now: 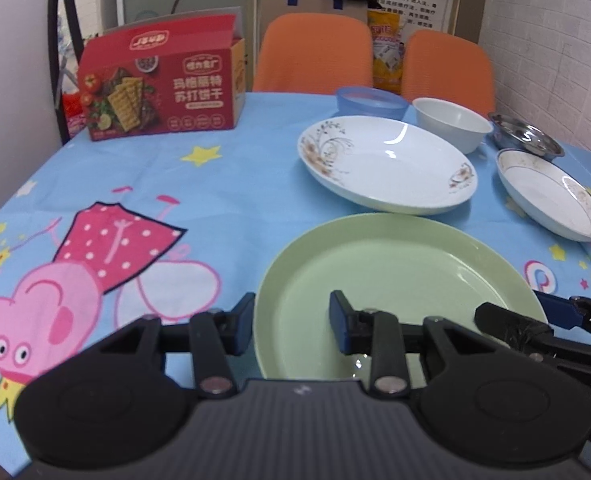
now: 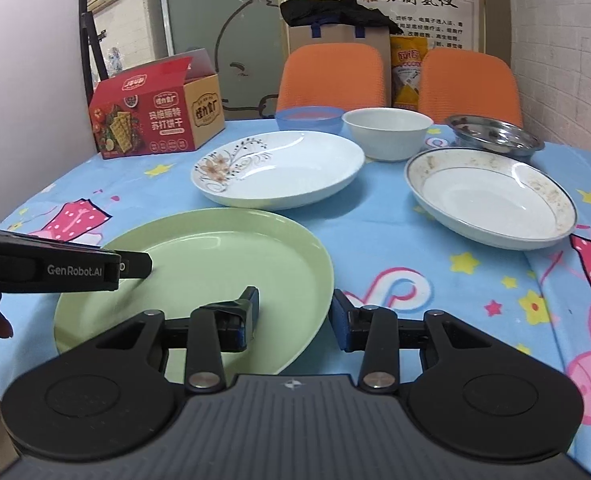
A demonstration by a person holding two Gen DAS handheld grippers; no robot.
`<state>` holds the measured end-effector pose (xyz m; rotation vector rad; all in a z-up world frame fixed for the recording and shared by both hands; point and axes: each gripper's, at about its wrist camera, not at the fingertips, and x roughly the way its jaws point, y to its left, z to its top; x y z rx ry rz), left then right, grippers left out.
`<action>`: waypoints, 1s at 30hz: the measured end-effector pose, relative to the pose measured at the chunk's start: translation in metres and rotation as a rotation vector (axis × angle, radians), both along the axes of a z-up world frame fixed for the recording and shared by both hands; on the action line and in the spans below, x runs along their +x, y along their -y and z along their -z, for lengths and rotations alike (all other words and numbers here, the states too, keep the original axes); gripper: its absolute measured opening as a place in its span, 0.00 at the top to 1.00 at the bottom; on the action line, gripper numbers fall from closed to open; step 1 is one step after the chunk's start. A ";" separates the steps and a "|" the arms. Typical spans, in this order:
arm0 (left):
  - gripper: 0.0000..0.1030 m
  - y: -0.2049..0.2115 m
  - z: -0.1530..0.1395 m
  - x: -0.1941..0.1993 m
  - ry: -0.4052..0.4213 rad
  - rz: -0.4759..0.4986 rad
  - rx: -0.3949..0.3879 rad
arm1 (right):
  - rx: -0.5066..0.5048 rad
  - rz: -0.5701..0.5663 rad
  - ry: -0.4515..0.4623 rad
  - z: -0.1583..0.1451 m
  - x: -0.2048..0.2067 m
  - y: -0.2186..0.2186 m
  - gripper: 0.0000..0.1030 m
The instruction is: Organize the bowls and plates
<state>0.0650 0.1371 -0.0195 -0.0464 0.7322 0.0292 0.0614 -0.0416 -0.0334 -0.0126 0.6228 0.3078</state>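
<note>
Two grippers' jaws stand apart, straddling opposite rims of the round pale-green plastic plate, gripping nothing; a lopsided pinch could tip it.

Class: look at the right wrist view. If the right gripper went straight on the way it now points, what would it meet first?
Most likely the green plate. The right gripper angles down with that plate's right rim between its open fingers, so the rim comes first. Depth is unclear; the flowered plate lies further on.
</note>
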 end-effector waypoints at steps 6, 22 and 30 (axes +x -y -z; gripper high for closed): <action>0.69 -0.019 0.002 -0.001 0.005 -0.025 -0.003 | 0.002 -0.047 -0.005 0.002 0.004 -0.025 0.34; 0.09 -0.042 -0.039 -0.002 0.205 -0.073 -0.212 | 0.077 0.028 0.027 -0.014 0.003 0.022 0.00; 0.09 -0.032 -0.055 0.035 0.207 -0.090 -0.229 | 0.144 0.061 0.044 -0.022 0.004 0.040 0.00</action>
